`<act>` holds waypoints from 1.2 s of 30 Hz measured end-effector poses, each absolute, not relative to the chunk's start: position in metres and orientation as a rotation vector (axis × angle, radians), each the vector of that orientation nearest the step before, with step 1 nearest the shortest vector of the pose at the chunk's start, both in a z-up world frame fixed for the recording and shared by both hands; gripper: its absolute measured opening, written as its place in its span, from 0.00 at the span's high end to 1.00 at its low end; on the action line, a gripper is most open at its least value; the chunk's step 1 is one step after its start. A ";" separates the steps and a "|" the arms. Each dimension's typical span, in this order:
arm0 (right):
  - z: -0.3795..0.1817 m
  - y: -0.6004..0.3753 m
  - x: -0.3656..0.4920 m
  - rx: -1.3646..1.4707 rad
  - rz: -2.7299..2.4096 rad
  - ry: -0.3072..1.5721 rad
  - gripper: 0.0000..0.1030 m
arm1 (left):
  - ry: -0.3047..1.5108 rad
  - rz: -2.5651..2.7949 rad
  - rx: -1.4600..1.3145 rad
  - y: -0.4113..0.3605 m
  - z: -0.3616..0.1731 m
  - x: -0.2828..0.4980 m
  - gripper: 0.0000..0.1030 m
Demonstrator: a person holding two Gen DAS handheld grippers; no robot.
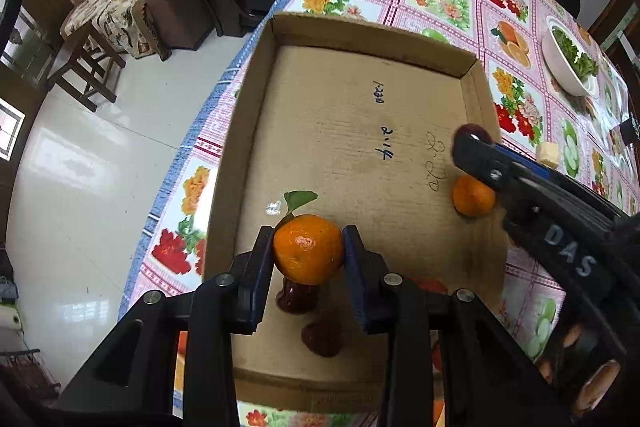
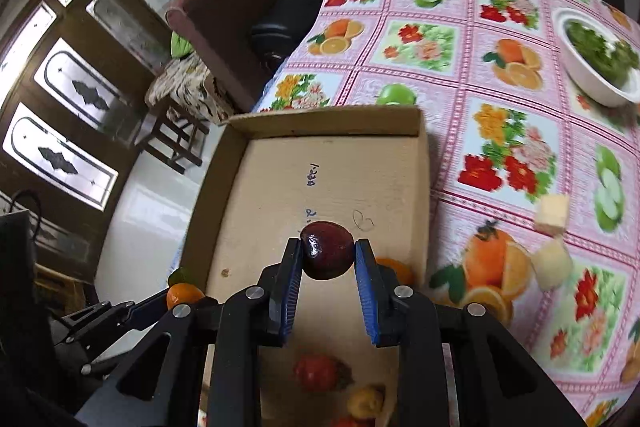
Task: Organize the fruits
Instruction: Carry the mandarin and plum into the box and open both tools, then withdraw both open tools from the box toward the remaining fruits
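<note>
My left gripper [image 1: 308, 241] is shut on an orange mandarin [image 1: 307, 251] with a green leaf, held just above the floor of a shallow cardboard box [image 1: 256, 115]. Below it two dark red fruits [image 1: 298, 297] lie in the box, and a second mandarin [image 1: 473, 201] rests near the right wall. My right gripper [image 2: 327, 247] is shut on a dark red round fruit [image 2: 327, 253] over the same cardboard box [image 2: 224, 187]. In the left wrist view the right gripper [image 1: 471, 137] reaches in from the right with that fruit at its tip.
The box sits at the edge of a table with a pink fruit-print cloth [image 2: 460, 75]. A white bowl of greens [image 2: 600, 63] stands at the far right. Two pale food pieces [image 2: 554, 213] lie right of the box. A red fruit [image 2: 316, 371] and a yellow one [image 2: 366, 401] lie in the box's near end.
</note>
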State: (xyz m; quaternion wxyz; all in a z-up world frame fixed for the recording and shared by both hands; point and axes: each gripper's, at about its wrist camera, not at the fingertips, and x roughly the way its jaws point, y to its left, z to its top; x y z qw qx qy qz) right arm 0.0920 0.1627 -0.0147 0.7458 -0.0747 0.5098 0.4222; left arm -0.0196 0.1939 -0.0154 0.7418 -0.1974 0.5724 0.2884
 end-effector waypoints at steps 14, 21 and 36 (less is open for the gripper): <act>-0.060 0.199 0.101 -0.287 0.913 1.146 0.74 | 1.278 0.618 -0.456 0.208 -0.052 -0.008 0.69; -0.060 0.199 0.101 -0.301 0.932 1.137 0.71 | 1.252 0.620 -0.477 0.210 -0.050 -0.010 0.68; -0.029 0.154 0.107 -0.194 0.955 1.111 0.52 | 1.234 0.641 -0.477 0.206 -0.037 -0.016 0.57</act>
